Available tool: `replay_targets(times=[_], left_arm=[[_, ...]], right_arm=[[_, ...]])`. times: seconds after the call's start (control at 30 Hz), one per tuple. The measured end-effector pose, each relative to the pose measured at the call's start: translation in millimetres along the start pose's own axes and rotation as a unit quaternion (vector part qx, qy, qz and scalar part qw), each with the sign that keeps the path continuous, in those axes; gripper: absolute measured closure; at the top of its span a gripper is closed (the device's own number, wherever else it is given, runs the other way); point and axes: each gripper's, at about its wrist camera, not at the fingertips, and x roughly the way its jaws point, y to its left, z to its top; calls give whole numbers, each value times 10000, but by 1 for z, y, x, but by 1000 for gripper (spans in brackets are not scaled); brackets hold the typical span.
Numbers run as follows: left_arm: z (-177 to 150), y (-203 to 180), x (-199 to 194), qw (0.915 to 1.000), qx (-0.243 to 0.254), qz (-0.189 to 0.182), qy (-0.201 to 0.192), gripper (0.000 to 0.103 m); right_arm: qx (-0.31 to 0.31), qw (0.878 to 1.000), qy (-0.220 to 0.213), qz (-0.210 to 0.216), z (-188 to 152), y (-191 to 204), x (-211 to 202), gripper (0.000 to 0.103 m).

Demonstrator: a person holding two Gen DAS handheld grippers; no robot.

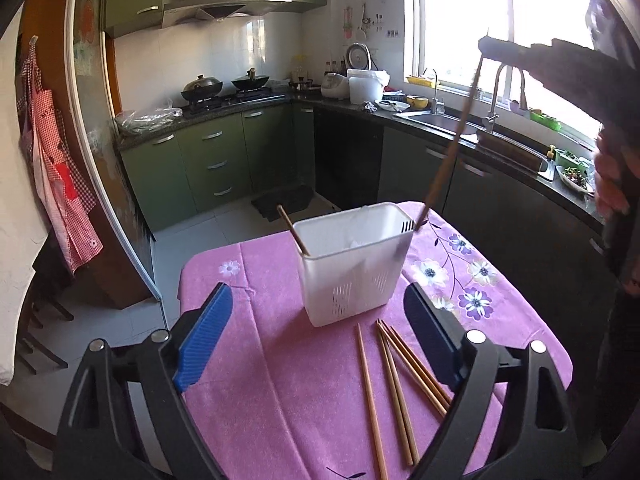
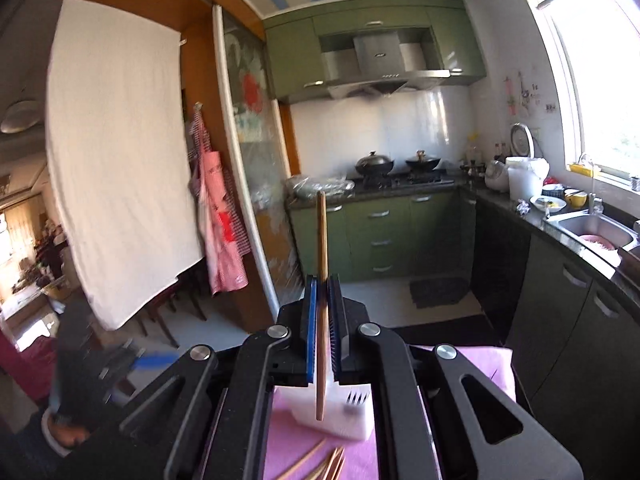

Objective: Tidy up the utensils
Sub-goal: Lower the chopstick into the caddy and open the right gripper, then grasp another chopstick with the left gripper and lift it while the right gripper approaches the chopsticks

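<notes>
A white plastic utensil holder (image 1: 352, 264) stands on the pink flowered tablecloth (image 1: 260, 360), with one chopstick (image 1: 293, 231) leaning inside at its left. Several wooden chopsticks (image 1: 396, 384) lie loose on the cloth in front of it. My left gripper (image 1: 320, 340) is open and empty, low over the cloth near them. My right gripper (image 2: 323, 320), seen at the top right of the left wrist view (image 1: 486, 46), is shut on one chopstick (image 2: 321, 300). That chopstick (image 1: 448, 152) hangs down with its lower tip at the holder's right rim. The holder also shows below in the right wrist view (image 2: 340, 412).
The small table ends close behind the holder, with tiled floor beyond. Green kitchen cabinets (image 1: 208, 160), a stove with woks (image 1: 224, 88) and a sink counter (image 1: 448, 120) ring the room. An apron (image 1: 56, 176) hangs on the left.
</notes>
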Motion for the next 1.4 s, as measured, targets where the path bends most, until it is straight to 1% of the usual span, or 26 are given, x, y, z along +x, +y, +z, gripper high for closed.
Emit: replay_targets(times=[0.13, 0.2, 0.37, 0.47, 0.53, 0.57, 0.7, 0.8, 0.87, 0.97, 1.03, 1.07, 1.13, 1.2, 1.27, 1.4], left_arm=[[-22, 0, -1, 9998, -2, -70, 182, 17], [-29, 0, 1, 9996, -14, -76, 269, 17], [-35, 5, 5, 9992, -63, -93, 375, 17], [-32, 3, 8, 9991, -67, -106, 395, 17], [-30, 1, 9, 9991, -64, -135, 405, 17], [-30, 0, 10, 9990, -60, -158, 418, 17], [-32, -7, 17, 9985, -26, -212, 501, 17], [-36, -13, 31, 9968, -83, -344, 711, 17], [-41, -18, 47, 9943, -119, -453, 954, 17], [-50, -26, 79, 9884, -125, -582, 1394, 18], [-57, -30, 103, 9834, -156, -636, 1691, 26], [-61, -31, 113, 9811, -180, -658, 1808, 27], [-67, -34, 137, 9753, -203, -675, 2094, 38], [-75, -36, 155, 9695, -261, -700, 2334, 45], [-82, -36, 173, 9640, -320, -660, 2557, 49], [-87, -38, 190, 9600, -323, -529, 2729, 50]], right_arm=[[120, 9995, 206, -216, 1, -6, 41, 97], [183, 9986, 398, -294, -7, -11, 61, 97], [246, 9953, 876, -324, -32, -22, 98, 96], [202, 9944, 1009, -253, -42, -22, 105, 95], [158, 9945, 1018, -181, -45, -17, 100, 85], [106, 9953, 945, -161, -44, -14, 94, 84], [-137, 9981, 586, -116, -47, 1, 46, 83], [-316, 9975, 581, -230, -63, 11, 10, 83], [-365, 9960, 756, -311, -81, 11, -3, 83], [-463, 9916, 1081, -543, -115, 6, -14, 83], [-428, 9871, 1391, -661, -139, -2, -14, 83], [-374, 9856, 1505, -668, -149, -7, -14, 83], [-237, 9818, 1745, -718, -171, -19, -11, 83], [-123, 9786, 1919, -730, -184, -29, -7, 83], [-3, 9761, 2055, -702, -199, -39, -6, 83], [92, 9736, 2180, -668, -217, -47, -5, 83]])
